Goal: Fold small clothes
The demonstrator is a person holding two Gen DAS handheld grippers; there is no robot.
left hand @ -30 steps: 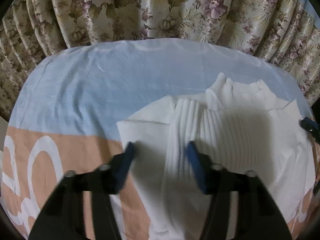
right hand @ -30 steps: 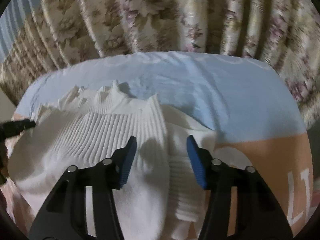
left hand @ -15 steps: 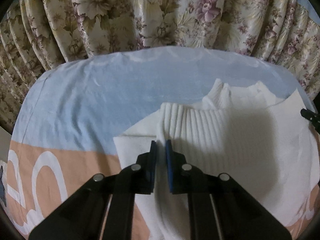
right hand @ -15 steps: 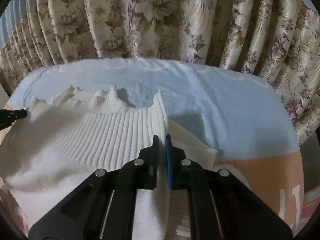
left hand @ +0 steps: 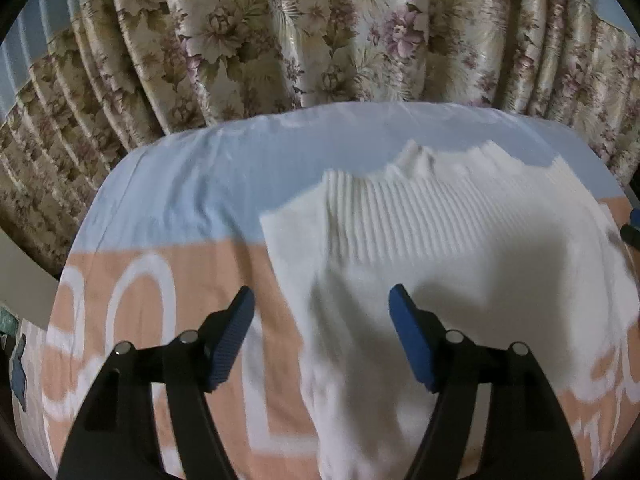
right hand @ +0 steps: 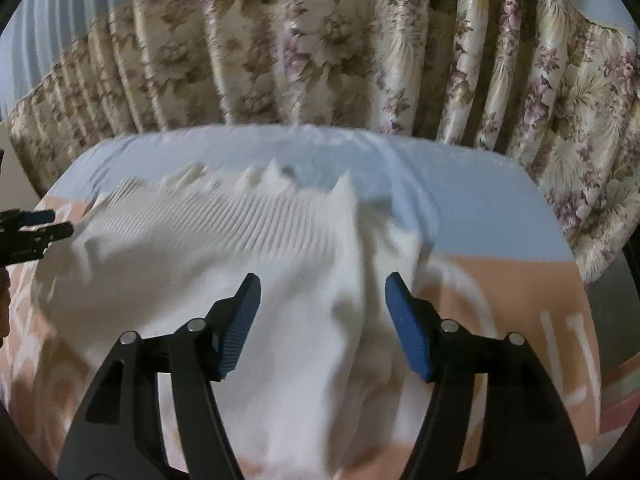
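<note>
White ribbed knit, the sweater (left hand: 440,240) is lying flat on the blue-and-peach bedspread (left hand: 180,184), collar pointing toward the floral curtain (left hand: 320,32). We are holding our left gripper (left hand: 320,312) over its left edge and our right gripper (right hand: 322,300) over its right, both with fingers spread wide, gripping nothing.

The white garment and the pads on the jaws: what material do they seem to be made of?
The white garment looks like a soft ribbed knit, perhaps cotton or acrylic: parallel ribs run across it and it lies in limp folds. The pads look like matte blue rubber or textured plastic, with fine ridges visible on one edge; the arms behind them look like hard black plastic.
</note>
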